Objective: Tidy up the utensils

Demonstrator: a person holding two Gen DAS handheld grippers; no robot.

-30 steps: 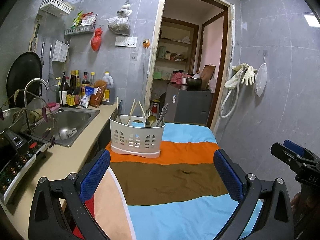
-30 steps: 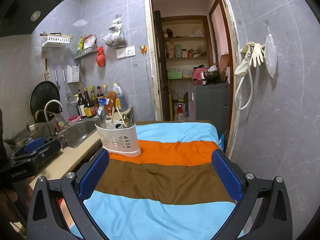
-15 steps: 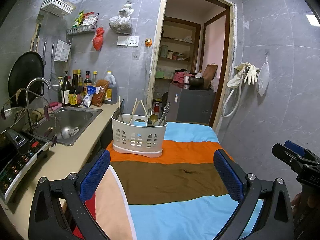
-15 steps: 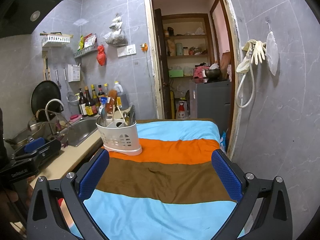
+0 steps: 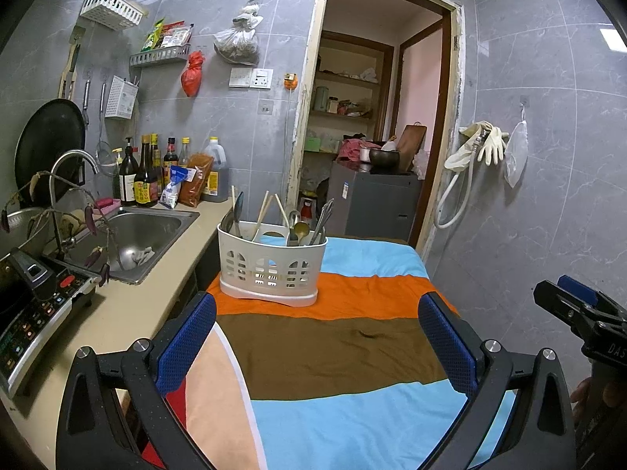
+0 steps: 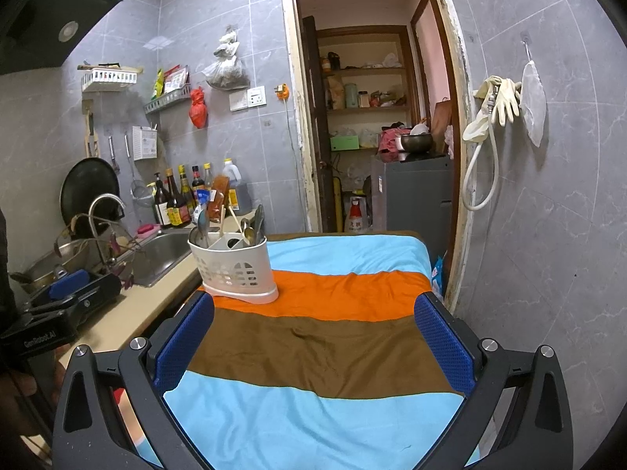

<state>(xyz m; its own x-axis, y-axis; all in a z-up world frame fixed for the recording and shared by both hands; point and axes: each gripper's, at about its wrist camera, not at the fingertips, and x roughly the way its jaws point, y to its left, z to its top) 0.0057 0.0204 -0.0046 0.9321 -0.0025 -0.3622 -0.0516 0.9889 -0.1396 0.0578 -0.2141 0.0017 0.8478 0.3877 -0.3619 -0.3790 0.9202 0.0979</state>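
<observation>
A white slotted utensil caddy (image 5: 270, 270) (image 6: 234, 270) stands on the orange stripe of a striped cloth (image 5: 337, 348) (image 6: 321, 352) covering the table. Spoons (image 5: 299, 231), chopsticks (image 5: 261, 211) and other cutlery stand upright in its compartments. My left gripper (image 5: 317, 340) is open, well short of the caddy, with nothing between its blue pads. My right gripper (image 6: 313, 344) is also open and empty, further right above the brown stripe. Each gripper shows at the edge of the other's view: the right gripper (image 5: 580, 309) and the left gripper (image 6: 66, 297).
A counter on the left holds a steel sink (image 5: 137, 235), a tap (image 5: 72, 160), sauce bottles (image 5: 145, 176) and a cooker panel (image 5: 31, 305). A black pan (image 5: 47, 149) hangs on the wall. Behind the table are an open doorway (image 5: 376, 117) and a grey cabinet (image 5: 372, 203).
Both views have shifted slightly, so the caddy sits a little lower and nearer in the frames. Both grippers stay open and empty.
</observation>
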